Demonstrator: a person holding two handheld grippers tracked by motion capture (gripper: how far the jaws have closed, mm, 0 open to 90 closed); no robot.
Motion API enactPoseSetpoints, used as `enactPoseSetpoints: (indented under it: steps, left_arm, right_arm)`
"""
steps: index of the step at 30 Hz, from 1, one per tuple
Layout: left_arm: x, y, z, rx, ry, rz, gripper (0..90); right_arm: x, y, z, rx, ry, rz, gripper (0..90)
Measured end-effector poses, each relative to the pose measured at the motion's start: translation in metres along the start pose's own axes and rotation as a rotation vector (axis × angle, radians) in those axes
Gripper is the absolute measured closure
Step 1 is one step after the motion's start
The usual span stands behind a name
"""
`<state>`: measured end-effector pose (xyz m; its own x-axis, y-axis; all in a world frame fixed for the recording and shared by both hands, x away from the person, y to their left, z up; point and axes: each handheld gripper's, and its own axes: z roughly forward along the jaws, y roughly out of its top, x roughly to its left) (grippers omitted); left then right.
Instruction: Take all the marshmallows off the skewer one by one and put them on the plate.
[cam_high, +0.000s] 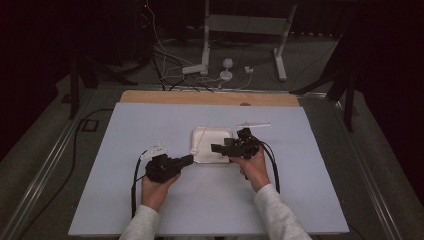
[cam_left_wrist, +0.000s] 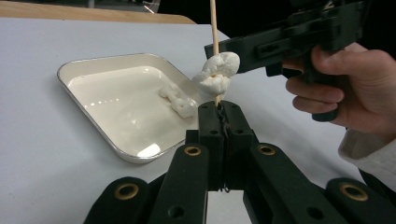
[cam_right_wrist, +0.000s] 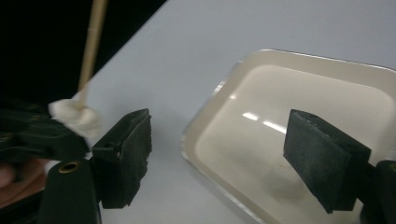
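Marshmallows (cam_left_wrist: 217, 72) sit speared on a skewer (cam_left_wrist: 214, 23) clamped upright in the left gripper (cam_left_wrist: 222, 112). More white pieces (cam_left_wrist: 177, 100) lie in the tray (cam_left_wrist: 84, 112), seen from the left gripper view. Right gripper (cam_right_wrist: 217, 154) gapes empty above the tray. No legible writing.

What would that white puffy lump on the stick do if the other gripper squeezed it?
The white lump looks soft and dented, so it would probably squash rather than crack. It seems light: the thin wooden stick carries it upright without bending. It may be sticky, since similar white pieces lie in the tray.
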<state>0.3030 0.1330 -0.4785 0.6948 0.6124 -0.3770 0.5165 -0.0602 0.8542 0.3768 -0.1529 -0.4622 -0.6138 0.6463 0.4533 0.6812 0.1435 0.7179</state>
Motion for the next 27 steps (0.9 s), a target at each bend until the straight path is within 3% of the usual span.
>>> enactPoseSetpoints:
  steps: [6, 11, 17, 27]
  left_arm:
    - [0.0, 0.0, 0.0, -0.001, -0.004, -0.002, 90.0]
    - [-0.001, 0.0, 0.0, -0.006, -0.018, -0.005, 90.0]
    - [0.0, 0.0, 0.0, -0.016, -0.049, -0.021, 90.0]
    - [-0.002, -0.001, 0.005, 0.003, -0.076, -0.011, 90.0]
  right_arm:
    - [0.016, 0.001, 0.003, 0.004, 0.098, -0.038, 27.7]
    - [0.027, 0.001, 0.008, 0.022, 0.176, -0.061, 38.8]
    - [0.028, 0.0, 0.013, 0.029, 0.259, -0.032, 51.1]
    - [0.03, 0.0, 0.016, 0.054, 0.316, -0.015, 60.8]
